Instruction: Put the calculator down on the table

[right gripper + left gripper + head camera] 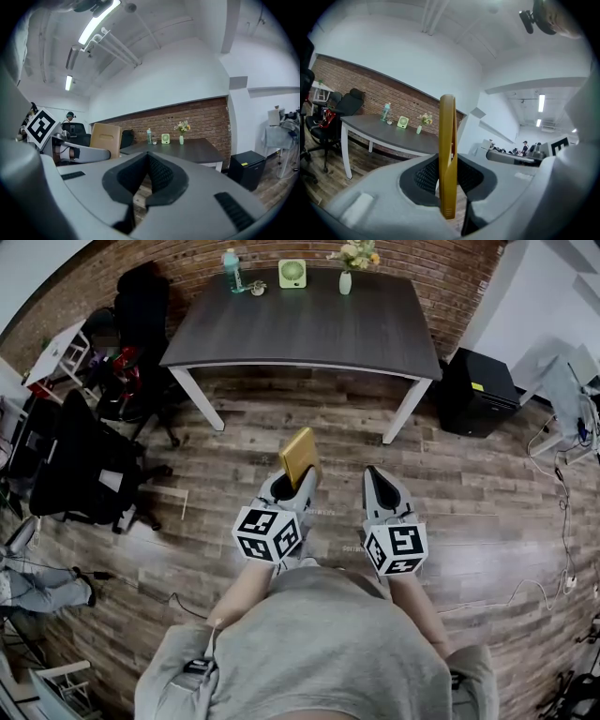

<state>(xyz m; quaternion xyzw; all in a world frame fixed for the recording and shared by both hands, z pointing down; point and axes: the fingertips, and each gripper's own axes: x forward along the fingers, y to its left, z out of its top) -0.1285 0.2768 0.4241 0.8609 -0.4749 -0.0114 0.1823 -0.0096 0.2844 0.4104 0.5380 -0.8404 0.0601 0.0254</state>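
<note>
One calculator (300,457) pinched in left gripper (302,482); right gripper (375,476) pressed together, seemingly empty.

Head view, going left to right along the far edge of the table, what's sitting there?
teal bottle → small green fan → vase of flowers

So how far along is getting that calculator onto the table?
Done: the calculator is picked up, clamped upright in the left gripper. The right gripper is shut and empty. Left to do: carry it over to the table ahead and set it down.
</note>
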